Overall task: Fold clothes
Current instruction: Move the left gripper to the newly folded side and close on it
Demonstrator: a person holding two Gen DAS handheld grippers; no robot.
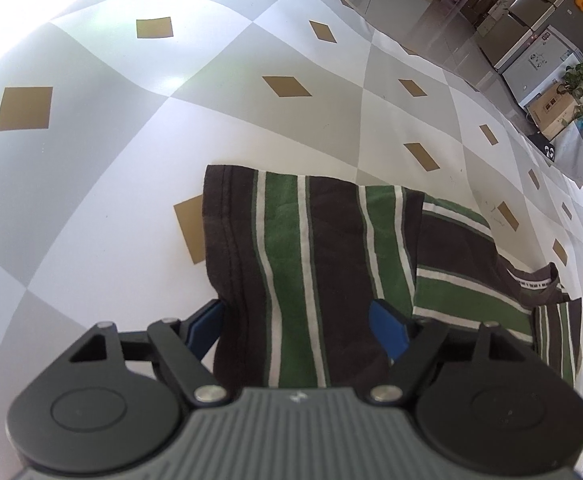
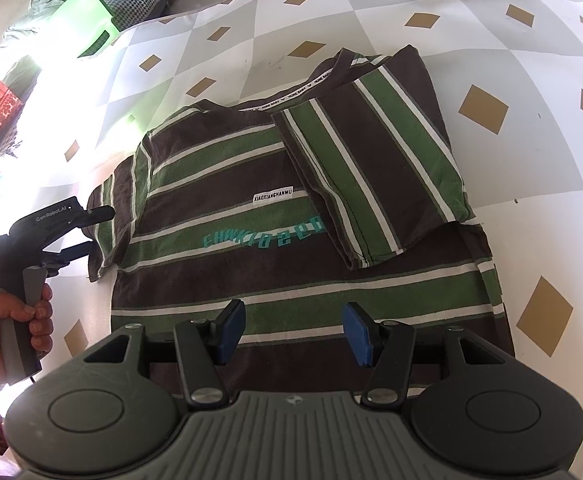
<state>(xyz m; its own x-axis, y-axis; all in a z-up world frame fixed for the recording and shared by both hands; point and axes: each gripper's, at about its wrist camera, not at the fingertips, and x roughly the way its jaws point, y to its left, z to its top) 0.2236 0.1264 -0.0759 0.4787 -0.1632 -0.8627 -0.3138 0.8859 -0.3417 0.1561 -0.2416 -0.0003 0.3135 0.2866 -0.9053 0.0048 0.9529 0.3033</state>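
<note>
Grippers are working over a brown, green and white striped cotton T-shirt [image 2: 291, 216] lying flat on a grey-and-white checked tablecloth [image 2: 531, 60]. Nearest, the right gripper [image 2: 293, 332] is hovering above the hem, its blue pads standing apart and holding nothing. Farther left, a person's hand [image 2: 9, 320] is steering the left gripper [image 1: 299, 328], jaws straddling the sleeve [image 1: 291, 264] without yet pinching it.
</note>
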